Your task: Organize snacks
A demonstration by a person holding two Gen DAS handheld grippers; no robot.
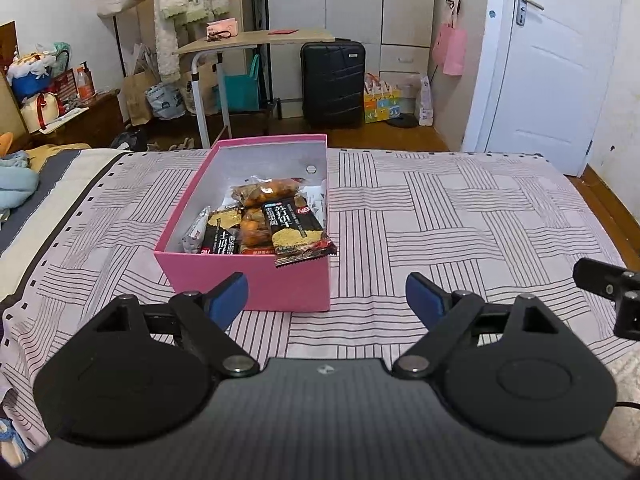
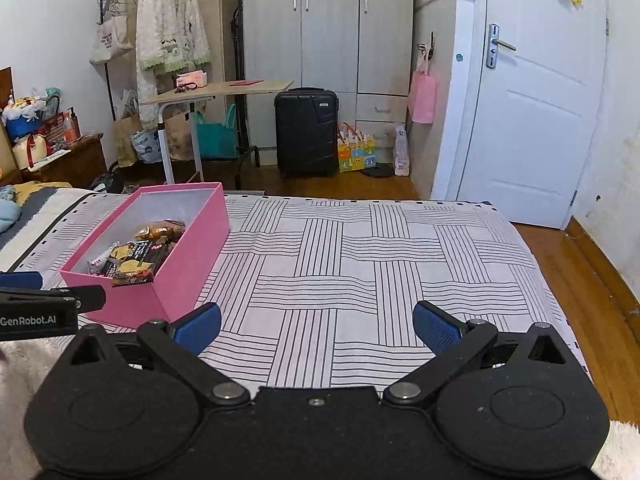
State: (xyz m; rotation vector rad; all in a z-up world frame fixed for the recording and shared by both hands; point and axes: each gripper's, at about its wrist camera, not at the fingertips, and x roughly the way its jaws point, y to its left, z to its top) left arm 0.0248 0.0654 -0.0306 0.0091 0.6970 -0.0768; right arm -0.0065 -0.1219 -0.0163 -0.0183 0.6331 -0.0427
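The bed w/ its lilac sheet printed in blocks of dark stripes [image 1: 460, 216] is soft and a bit rumpled, so the main risk is the open pink rectangular cardboard box [image 1: 248, 280] tipping or sliding if nudged, since it rests on fabric, not on a firm surface. The box sits left of centre on the bed, just ahead of the left gripper [image 1: 326, 296]; that gripper's jaws are released, spread wide, nothing btwn them. The right gripper [image 2: 316, 326] is likewise released and empty, over bare sheet, w/ the box off to its left. Next risk: the black-and-gold foil snack bar packet [image 1: 298, 232] lies across the box's near right corner, its end hanging over the rim, so a bump or a shift of the box could prob. drop it onto the bed. Smaller: the clear bags of orange-brown snacks [image 1: 266, 194] and other packets are heaped loosely, so pinching one may drag its neighbours. Foil looks slippery too, so a shallow grip could slide off.
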